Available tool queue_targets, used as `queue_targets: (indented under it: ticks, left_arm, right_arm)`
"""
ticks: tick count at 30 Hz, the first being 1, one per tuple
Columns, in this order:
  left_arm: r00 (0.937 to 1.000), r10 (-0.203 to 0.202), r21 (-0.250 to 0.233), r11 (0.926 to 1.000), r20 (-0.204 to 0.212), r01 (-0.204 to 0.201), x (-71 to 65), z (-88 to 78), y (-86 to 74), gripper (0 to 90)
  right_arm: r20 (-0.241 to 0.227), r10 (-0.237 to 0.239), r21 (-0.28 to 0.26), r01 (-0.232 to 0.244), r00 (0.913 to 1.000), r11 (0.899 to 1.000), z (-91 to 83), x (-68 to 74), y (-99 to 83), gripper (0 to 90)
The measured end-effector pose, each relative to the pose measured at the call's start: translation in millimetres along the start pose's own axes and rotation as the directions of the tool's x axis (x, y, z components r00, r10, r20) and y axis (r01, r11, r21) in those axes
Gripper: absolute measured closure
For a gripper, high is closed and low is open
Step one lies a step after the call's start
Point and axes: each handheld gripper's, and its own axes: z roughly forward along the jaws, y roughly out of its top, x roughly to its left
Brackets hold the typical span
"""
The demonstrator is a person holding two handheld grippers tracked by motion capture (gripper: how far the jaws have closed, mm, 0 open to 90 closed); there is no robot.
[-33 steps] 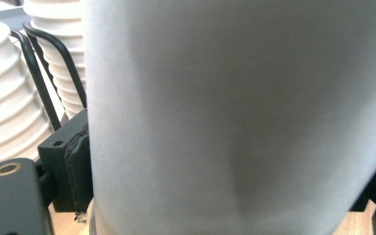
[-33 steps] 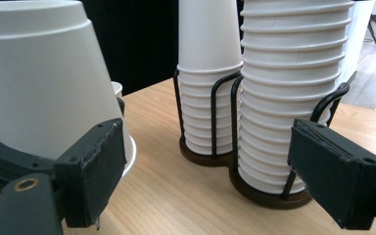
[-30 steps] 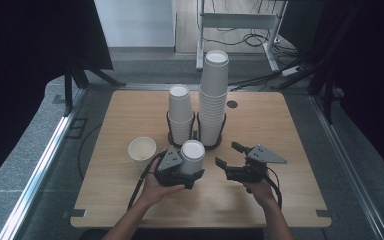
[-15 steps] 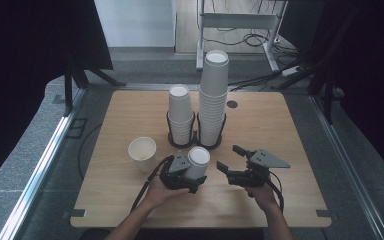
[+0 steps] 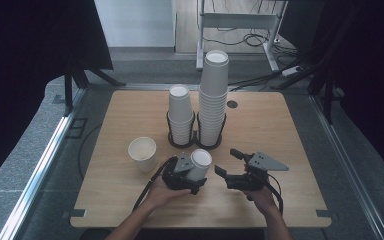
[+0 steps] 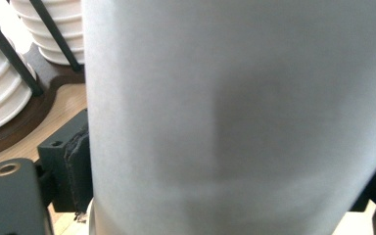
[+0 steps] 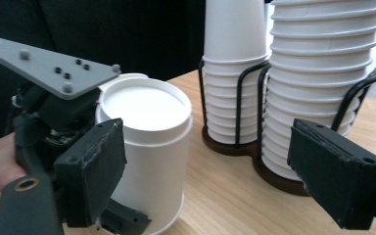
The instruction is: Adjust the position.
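Since a second ago, the left gripper (image 5: 194,176) has brought its paper cup (image 5: 198,165) down toward the table's (image 5: 120,192) near edge, jaws squeezing its sides. It should go down slowly and level before letting go. The right gripper (image 5: 230,164) waits wide open, holding nothing. This cup and the loose cup (image 5: 142,153) by the left edge look empty. Two racks near the far edge hold cup stacks (image 5: 214,97).

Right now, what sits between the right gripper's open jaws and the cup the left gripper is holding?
Nothing but bare tabletop separates the right gripper from the inverted paper cup clamped in the left gripper, as the high view shows.
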Motion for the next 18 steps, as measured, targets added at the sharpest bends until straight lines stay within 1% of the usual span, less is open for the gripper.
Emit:
queue_targets:
  ticks: [2, 6, 8, 11, 14, 18]
  left_arm:
    - [1.0000, 0.002, 0.008, 1.0000, -0.001, -0.002, -0.7, 1.2, -0.4, 12.4]
    - [0.9998, 0.018, 0.024, 0.9996, -0.003, -0.018, -1.2, 3.5, -0.7, 12.3]
    - [0.9998, 0.018, 0.025, 0.9995, -0.006, -0.018, -1.6, 4.6, -0.8, 12.4]
    - [0.9997, 0.022, 0.029, 0.9993, -0.007, -0.022, -2.1, 5.1, -1.0, 12.3]
    - [0.9996, 0.028, 0.031, 0.9991, -0.008, -0.027, -3.2, 5.3, -1.0, 12.4]
    - [0.9992, 0.041, 0.038, 0.9984, 0.001, -0.041, -5.7, 6.5, -1.1, 12.3]
  right_arm:
    - [-0.010, 0.006, 0.001, -0.006, 0.9999, 1.000, 0.2, 1.5, -0.5, 14.8]
    - [-0.040, 0.037, -0.001, -0.037, 0.9985, 0.999, 2.3, 3.0, -3.0, 14.8]
    - [-0.052, 0.050, 0.004, -0.050, 0.9974, 0.999, 4.7, 3.5, -5.2, 14.7]
    - [-0.065, 0.060, 0.021, -0.058, 0.9961, 0.998, 9.7, 4.2, -9.1, 14.1]
    - [-0.088, 0.082, 0.036, -0.079, 0.9927, 0.996, 14.8, 5.6, -12.9, 13.7]
    - [-0.097, 0.090, 0.055, -0.085, 0.9912, 0.995, 21.8, 7.6, -17.6, 13.5]
